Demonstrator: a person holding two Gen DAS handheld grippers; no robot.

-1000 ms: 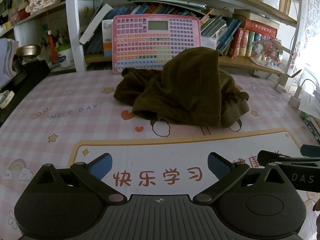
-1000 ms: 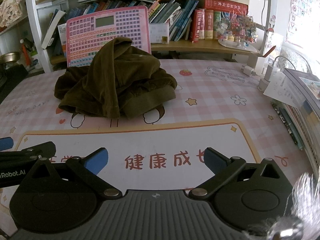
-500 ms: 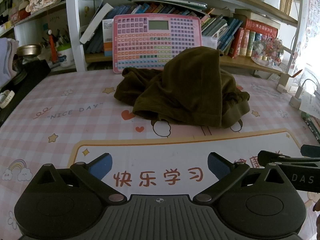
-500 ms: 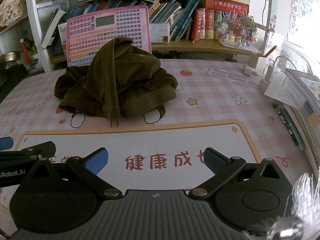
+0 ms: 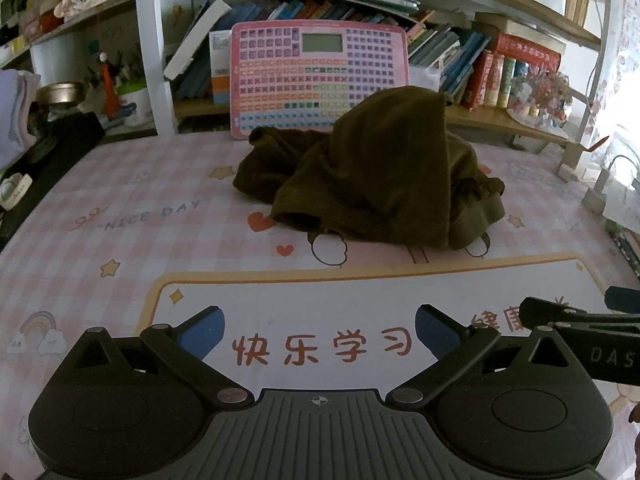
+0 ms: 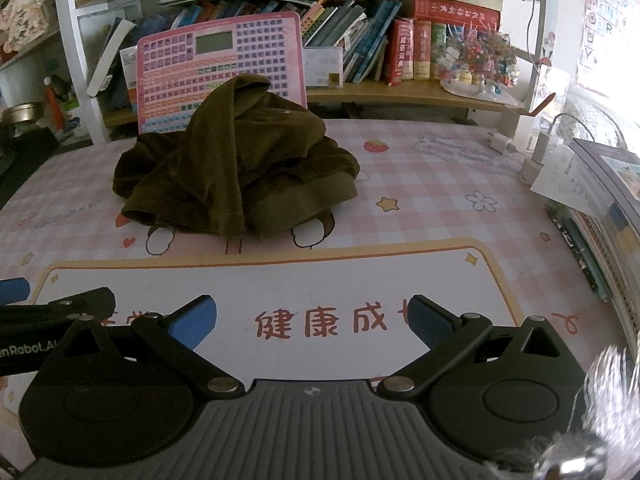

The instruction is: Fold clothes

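A dark olive-brown garment [image 5: 376, 176] lies crumpled in a heap at the far middle of the pink checked desk mat [image 5: 120, 232]. It also shows in the right wrist view [image 6: 240, 172], left of centre. My left gripper [image 5: 316, 332] is open and empty, low over the near white panel of the mat, well short of the garment. My right gripper [image 6: 312, 320] is open and empty too, beside the left one. Each gripper's side shows at the edge of the other's view.
A pink keyboard toy [image 5: 320, 76] leans against the bookshelf right behind the garment. Books [image 6: 440, 36] and a flower ornament [image 6: 480, 64] fill the shelf. Chargers and cables [image 6: 536, 148] and stacked books [image 6: 612, 216] sit at the right edge. A dark box [image 5: 48, 156] stands far left.
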